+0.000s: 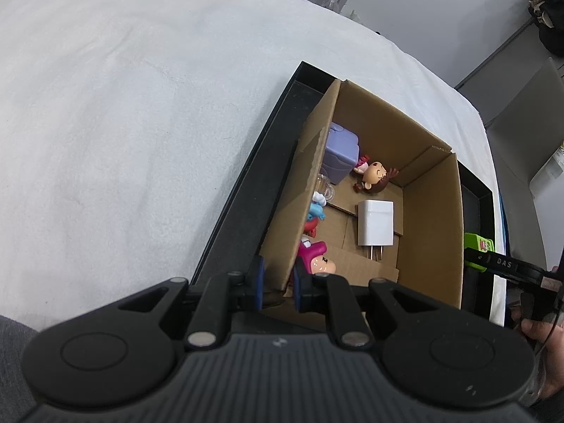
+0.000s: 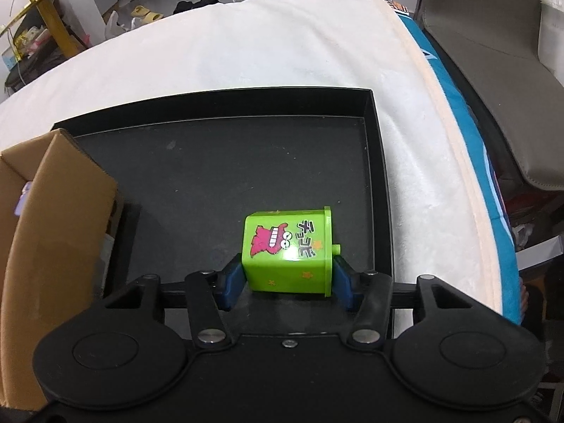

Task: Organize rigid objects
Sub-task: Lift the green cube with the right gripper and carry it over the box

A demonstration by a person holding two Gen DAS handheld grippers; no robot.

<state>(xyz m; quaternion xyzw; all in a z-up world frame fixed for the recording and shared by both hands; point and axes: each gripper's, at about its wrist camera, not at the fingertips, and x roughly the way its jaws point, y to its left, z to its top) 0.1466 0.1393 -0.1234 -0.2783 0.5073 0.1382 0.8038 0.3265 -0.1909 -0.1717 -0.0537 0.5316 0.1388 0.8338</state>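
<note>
My right gripper (image 2: 287, 283) is shut on a green toy box (image 2: 287, 253) with a pink cartoon print, held over the black tray (image 2: 379, 183). It also shows at the right edge of the left wrist view (image 1: 477, 248). My left gripper (image 1: 278, 283) is shut on the near left wall of the cardboard box (image 1: 433, 232), which stands in the tray (image 1: 232, 208). Inside the box lie a white charger (image 1: 375, 222), a purple box (image 1: 340, 153), a brown-haired figurine (image 1: 375, 174), a pink figurine (image 1: 317, 259), a blue figurine (image 1: 315, 213) and a clear cup (image 1: 326, 188).
The tray sits on a white cloth-covered surface (image 1: 123, 105). A grey chair (image 2: 493, 70) stands to the right beyond the table edge. The cardboard box (image 2: 53, 211) fills the tray's left side in the right wrist view.
</note>
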